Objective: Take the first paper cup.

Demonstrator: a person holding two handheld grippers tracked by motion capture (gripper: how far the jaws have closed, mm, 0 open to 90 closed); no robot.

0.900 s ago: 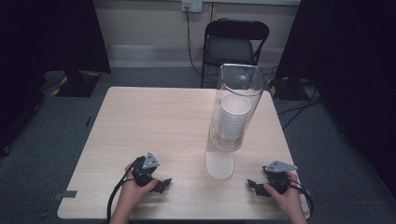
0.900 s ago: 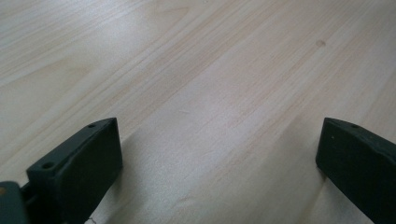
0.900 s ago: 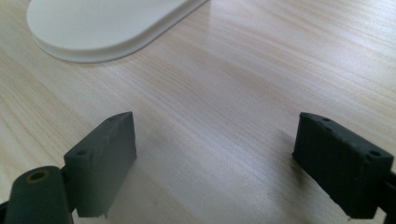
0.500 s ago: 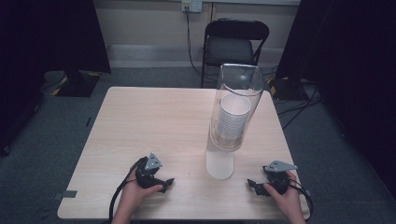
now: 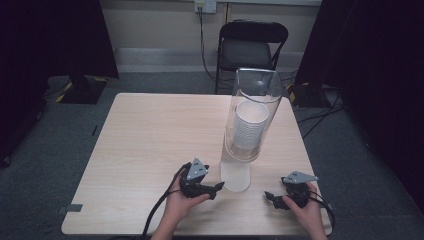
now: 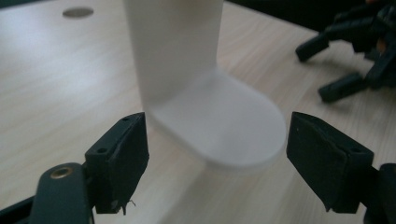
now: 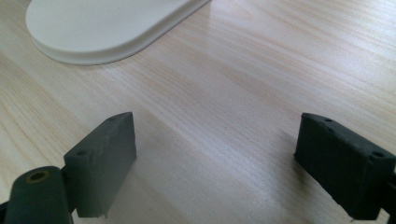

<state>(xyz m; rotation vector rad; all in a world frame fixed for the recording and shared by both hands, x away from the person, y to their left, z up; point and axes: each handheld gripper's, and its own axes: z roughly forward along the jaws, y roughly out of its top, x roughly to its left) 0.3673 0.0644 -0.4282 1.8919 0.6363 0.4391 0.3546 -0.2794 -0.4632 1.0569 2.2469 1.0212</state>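
Note:
A tall clear tube [image 5: 252,100] holding a stack of white paper cups [image 5: 248,127] stands on a white stand [image 5: 235,175] at the table's right middle. My left gripper [image 5: 218,189] lies just left of the stand's foot, pointing at it. In the left gripper view the jaws are open on either side of the rounded white base [image 6: 224,126] without touching it, and the upright [image 6: 177,51] rises behind. My right gripper [image 5: 270,198] rests near the front right corner, open, with bare wood between its jaws [image 7: 217,154]. The base's edge [image 7: 102,23] lies ahead of it.
The light wooden table [image 5: 150,130] has wide free room on its left half. A black chair [image 5: 252,47] stands behind the far edge. Cables run over the grey floor at the right [image 5: 320,120]. Dark curtains hang on both sides.
My left gripper has slid to the right along the front of the table, up to the white stand's foot. The right gripper has stayed where it was.

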